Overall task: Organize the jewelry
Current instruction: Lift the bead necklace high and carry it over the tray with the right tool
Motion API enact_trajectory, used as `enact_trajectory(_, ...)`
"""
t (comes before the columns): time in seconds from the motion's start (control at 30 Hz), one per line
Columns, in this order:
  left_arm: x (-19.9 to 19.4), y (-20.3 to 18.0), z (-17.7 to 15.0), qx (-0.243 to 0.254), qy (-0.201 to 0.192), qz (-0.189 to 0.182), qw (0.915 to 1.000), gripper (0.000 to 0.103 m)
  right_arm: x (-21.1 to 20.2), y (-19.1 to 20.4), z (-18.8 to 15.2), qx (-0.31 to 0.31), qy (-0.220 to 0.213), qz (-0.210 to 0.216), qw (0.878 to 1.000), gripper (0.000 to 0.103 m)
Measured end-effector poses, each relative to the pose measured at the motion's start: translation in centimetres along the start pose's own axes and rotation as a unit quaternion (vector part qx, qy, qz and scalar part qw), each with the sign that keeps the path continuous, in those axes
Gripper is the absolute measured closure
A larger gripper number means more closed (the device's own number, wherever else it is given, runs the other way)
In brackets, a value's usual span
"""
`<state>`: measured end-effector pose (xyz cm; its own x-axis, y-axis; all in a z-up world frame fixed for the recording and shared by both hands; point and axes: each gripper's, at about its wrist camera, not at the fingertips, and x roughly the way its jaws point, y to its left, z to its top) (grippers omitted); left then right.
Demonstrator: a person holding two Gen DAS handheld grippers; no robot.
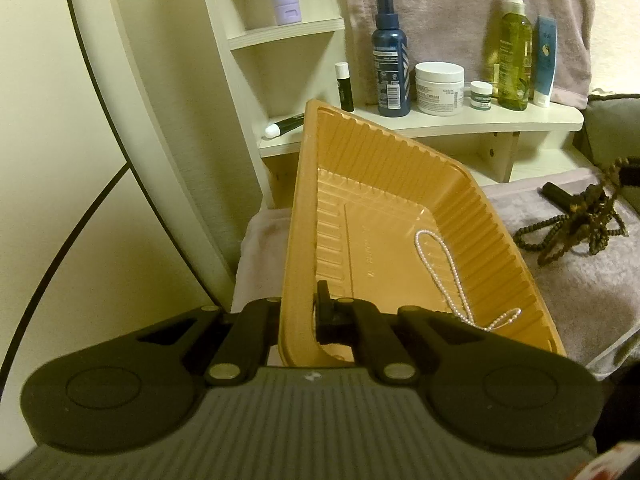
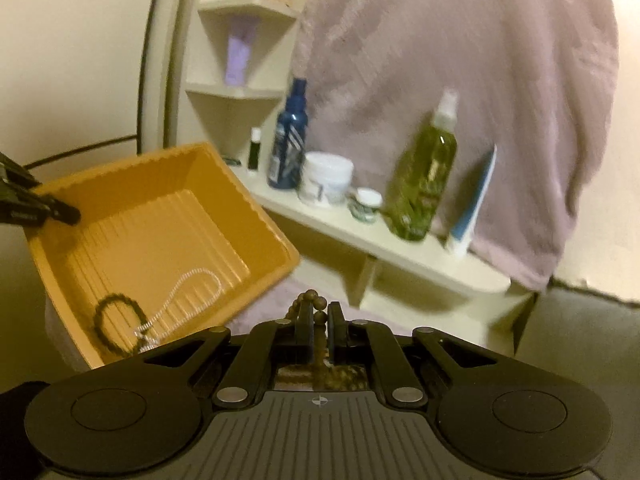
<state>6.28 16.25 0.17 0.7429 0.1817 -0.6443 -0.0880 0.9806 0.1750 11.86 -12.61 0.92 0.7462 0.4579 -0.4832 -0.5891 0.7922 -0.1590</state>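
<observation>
Tongs of the left hand [image 1: 298, 318] pinch the near left wall of the orange tray [image 1: 384, 168] at lower centre of the left wrist view, one finger outside the wall and one inside, holding the tray tilted so that its far corner rises toward the shelf [image 1: 460, 124]. Inside the tray, a pearl strand [image 1: 440, 264] lies along the ribbed floor toward the lower right wall. In the right wrist view the same tray [image 2: 248, 204] occupies the left half of the frame, with the left tongs [image 2: 60, 210] clamped on its upper left rim; the pearl strand [image 2: 188, 292] lies on the floor next to a dark bead bracelet [image 2: 116, 328] near the lower left wall. Right tongs [image 2: 320, 320] are pressed together on a brown bead necklace [image 2: 310, 300] at lower centre of that view; beads show above the fingertips and hang between the fingers. In the left wrist view, at the right edge, the rest of the brown bead necklace [image 1: 576, 224] trails in loops onto a grey-pink towel [image 1: 600, 300]. The shelf carries a blue spray bottle [image 1: 390, 64], a white cream jar [image 1: 439, 88], a small jar [image 1: 481, 95] and a green spray bottle [image 1: 514, 52].
</observation>
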Motion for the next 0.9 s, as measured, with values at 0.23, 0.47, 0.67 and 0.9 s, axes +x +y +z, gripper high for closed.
enact_trajectory(0.23,0.0,0.0,0.0,0.0,0.0,0.0,1.0,0.1,-0.9,-0.2,2.0,0.009,-0.03,0.007,0.999,0.097)
enact_trajectory(0.47,0.0,0.0,0.0,0.0,0.0,0.001,1.0,0.1,-2.0,-1.8,3.8,0.039,-0.064,0.017,0.997,0.097)
enact_trajectory(0.67,0.0,0.0,0.0,-0.002,0.001,0.0,1.0,0.1,-2.4,-2.2,5.6,0.044,-0.084,0.026,0.995,0.097)
enact_trajectory(0.9,0.1,0.1,0.0,-0.004,0.001,-0.001,1.0,0.1,-1.8,-2.4,6.6,0.05,-0.094,0.035,0.994,0.097)
